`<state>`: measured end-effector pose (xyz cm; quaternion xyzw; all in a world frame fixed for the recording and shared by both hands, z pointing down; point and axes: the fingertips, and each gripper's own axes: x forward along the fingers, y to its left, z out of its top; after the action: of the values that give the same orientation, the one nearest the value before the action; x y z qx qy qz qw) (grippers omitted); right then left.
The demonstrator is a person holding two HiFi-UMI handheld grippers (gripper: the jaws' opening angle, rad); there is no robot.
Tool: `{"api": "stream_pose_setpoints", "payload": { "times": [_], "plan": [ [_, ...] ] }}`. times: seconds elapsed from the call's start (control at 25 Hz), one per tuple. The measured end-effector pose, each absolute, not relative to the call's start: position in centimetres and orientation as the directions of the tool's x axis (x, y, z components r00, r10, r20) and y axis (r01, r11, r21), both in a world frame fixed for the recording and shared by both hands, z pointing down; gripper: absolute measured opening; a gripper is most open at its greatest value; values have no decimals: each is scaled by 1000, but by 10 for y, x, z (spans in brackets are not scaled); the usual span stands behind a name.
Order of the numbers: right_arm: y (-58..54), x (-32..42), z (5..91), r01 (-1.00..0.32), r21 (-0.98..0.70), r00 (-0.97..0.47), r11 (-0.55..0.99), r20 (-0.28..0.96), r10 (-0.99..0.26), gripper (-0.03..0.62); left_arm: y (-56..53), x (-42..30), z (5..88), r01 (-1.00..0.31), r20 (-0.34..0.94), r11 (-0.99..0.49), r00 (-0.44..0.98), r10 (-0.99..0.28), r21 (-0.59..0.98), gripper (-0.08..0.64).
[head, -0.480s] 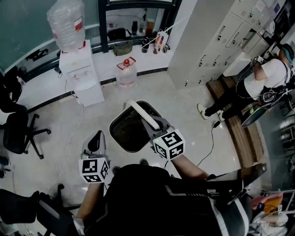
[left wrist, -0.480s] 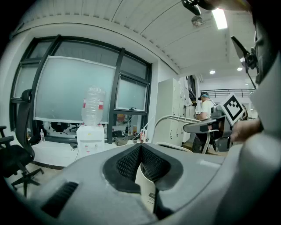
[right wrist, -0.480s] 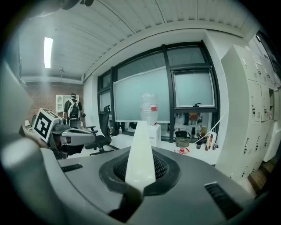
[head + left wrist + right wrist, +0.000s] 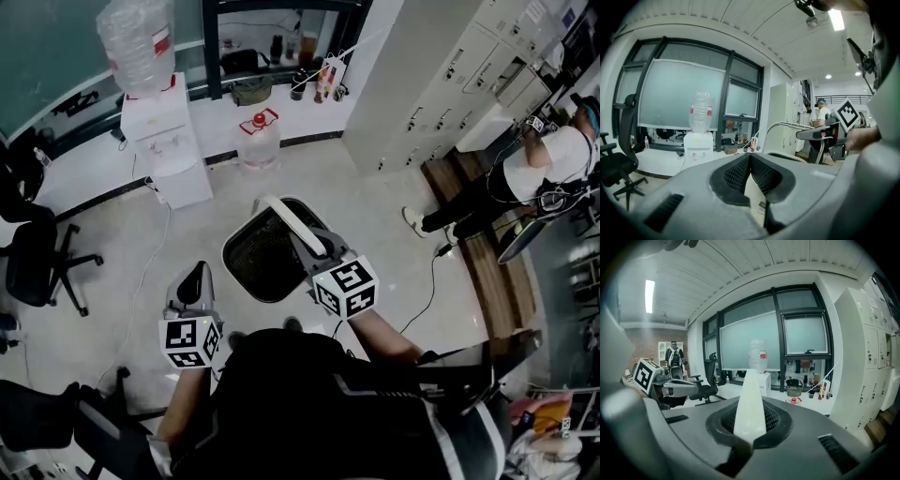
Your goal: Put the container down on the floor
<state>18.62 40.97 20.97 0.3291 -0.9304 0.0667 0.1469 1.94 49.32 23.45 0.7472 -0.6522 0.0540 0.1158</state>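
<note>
Above the pale tiled floor [image 4: 375, 220], the right gripper [image 4: 323, 251] clamps the white curved handle [image 4: 289, 225] of the black mesh container [image 4: 258, 267] (suspending it for lowering); the left gripper [image 4: 194, 278] is closed and empty.

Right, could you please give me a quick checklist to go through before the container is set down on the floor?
1. Right gripper shut on the container's white handle: ok.
2. Left gripper shut, empty, off to the container's side: ok.
3. Container level rather than tipped: cannot tell.
4. Floor right under the container free of things: cannot tell, hidden by the container.
5. White cable lying apart from the container: ok.
6. Water jug by the wall, well apart from the container: ok.
</note>
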Motion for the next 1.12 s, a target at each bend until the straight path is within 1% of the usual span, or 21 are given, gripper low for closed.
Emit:
{"api": "stream_pose_setpoints", "payload": {
  "times": [0.24,0.52,0.92,1.12],
  "plan": [
    [405,179,212,-649,-59,-733,759,317,-602,15,495,9,237,-987,232,-119,140,-963,104,12],
    [405,167,211,-666,-55,-719,744,315,-620,15,504,-14,239,-988,229,-115,137,-964,108,12],
    [402,137,201,-711,-46,-683,701,281,-674,15,511,-56,244,-980,205,-157,180,-962,125,12],
    [391,125,197,-719,-54,-677,693,282,-680,15,509,-64,241,-976,204,-179,201,-958,124,12]
  ]
}}
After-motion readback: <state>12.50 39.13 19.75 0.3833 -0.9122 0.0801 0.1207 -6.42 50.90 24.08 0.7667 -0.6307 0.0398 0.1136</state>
